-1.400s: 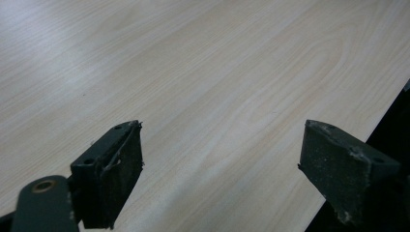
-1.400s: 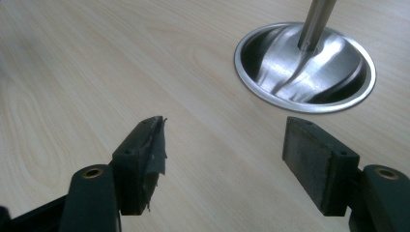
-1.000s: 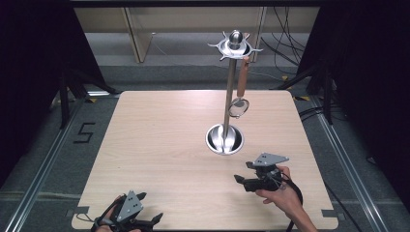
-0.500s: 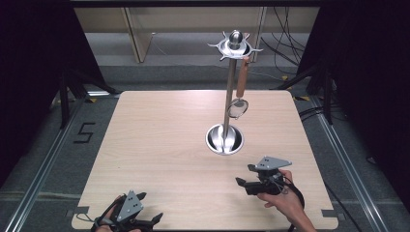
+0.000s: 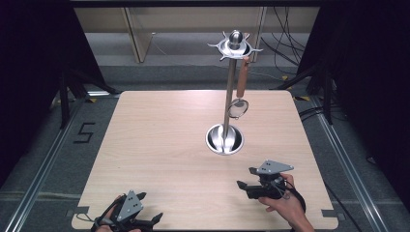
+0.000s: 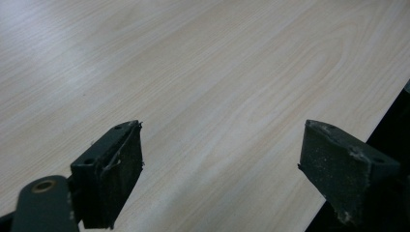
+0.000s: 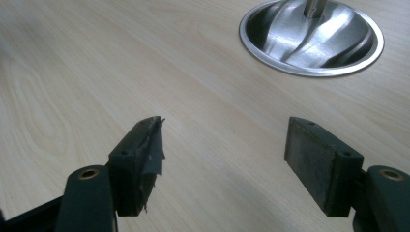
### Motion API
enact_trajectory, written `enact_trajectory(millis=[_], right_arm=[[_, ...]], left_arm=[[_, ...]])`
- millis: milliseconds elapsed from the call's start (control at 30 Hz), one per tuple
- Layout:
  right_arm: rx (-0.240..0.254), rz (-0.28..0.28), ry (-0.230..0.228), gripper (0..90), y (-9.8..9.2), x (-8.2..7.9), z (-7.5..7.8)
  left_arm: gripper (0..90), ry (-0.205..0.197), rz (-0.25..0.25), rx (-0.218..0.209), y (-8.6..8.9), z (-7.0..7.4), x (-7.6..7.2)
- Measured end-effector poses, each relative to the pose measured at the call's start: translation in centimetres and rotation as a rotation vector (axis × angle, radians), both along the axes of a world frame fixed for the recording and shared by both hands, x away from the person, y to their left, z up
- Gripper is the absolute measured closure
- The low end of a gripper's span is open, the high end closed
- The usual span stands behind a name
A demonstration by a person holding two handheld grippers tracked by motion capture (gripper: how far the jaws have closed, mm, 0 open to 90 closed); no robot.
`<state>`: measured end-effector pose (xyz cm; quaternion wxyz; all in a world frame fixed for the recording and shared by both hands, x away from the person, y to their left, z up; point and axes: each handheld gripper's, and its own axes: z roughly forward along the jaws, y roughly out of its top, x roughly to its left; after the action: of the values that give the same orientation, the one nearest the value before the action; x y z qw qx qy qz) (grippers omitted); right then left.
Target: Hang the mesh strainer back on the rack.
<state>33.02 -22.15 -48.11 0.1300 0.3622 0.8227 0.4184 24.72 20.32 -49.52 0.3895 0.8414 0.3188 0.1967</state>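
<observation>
1. Overhead light brightens the desk [image 5: 159, 145]; the surroundings fall dark.
2. Glare streaks the steel base [image 7: 312, 36].
3. In both gripper views the far desk blurs; the jaws look soft.

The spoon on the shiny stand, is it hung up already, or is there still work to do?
Done, it seems: one wooden-handled spoon hangs from the stand. In hand: nothing. The right gripper and the left gripper are both open and empty, low over the table. No other utensil lies there, so what's left is unclear.

high: above, forward-down | gripper views: low, close over table [image 5: 159, 145] | shared: tabletop
</observation>
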Motion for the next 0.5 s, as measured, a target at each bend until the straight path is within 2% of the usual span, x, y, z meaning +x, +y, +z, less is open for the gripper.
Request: enact_trajectory(millis=[33,67,100,167,200,267,300,333,400,433,467,500], right_arm=[[-0.01,0.006,-0.016,31.0,-0.02,0.04,-0.04],[-0.022,0.001,-0.014,31.0,-0.01,-0.1,-0.01],[-0.026,0.003,-0.013,31.0,0.01,-0.17,-0.01],[-0.021,0.008,-0.028,31.0,0.03,-0.27,-0.08],[-0.026,0.015,-0.018,30.9,0.02,-0.38,-0.07],[-0.019,0.011,-0.029,30.9,0.04,-0.53,-0.12],[-0.022,0.01,-0.012,30.9,0.02,-0.7,-0.1],[-0.023,0.017,-0.013,30.9,-0.01,-0.68,-0.14],[-0.021,0.009,-0.02,30.9,-0.03,-0.78,-0.16],[-0.013,0.028,-0.008,30.9,-0.13,-0.74,-0.3],[-0.019,0.027,0.0,30.9,-0.19,-0.79,-0.28],[-0.024,0.001,-0.009,30.9,-0.17,-0.96,-0.35]], left_arm=[[14.8,-0.001,-0.003,0.007,0.04,0.03,0.02],[14.8,0.003,0.005,-0.012,-0.05,-0.02,-0.04],[14.8,0.004,-0.001,0.0,0.05,0.03,0.0],[14.8,0.006,0.004,-0.005,0.02,0.01,-0.04],[14.8,-0.008,-0.005,-0.005,0.0,0.0,0.04],[14.8,0.003,-0.004,0.007,0.06,0.06,0.01],[14.8,0.007,0.005,-0.017,-0.08,-0.02,-0.05],[14.8,0.006,0.002,0.0,0.02,0.02,-0.02],[14.8,-0.001,0.0,-0.006,-0.01,-0.01,-0.01],[14.8,0.013,0.013,-0.022,-0.06,-0.1,-0.08],[14.8,0.009,0.0,-0.005,0.04,0.05,-0.02],[14.7,-0.011,-0.022,0.016,0.18,0.13,0.15]])
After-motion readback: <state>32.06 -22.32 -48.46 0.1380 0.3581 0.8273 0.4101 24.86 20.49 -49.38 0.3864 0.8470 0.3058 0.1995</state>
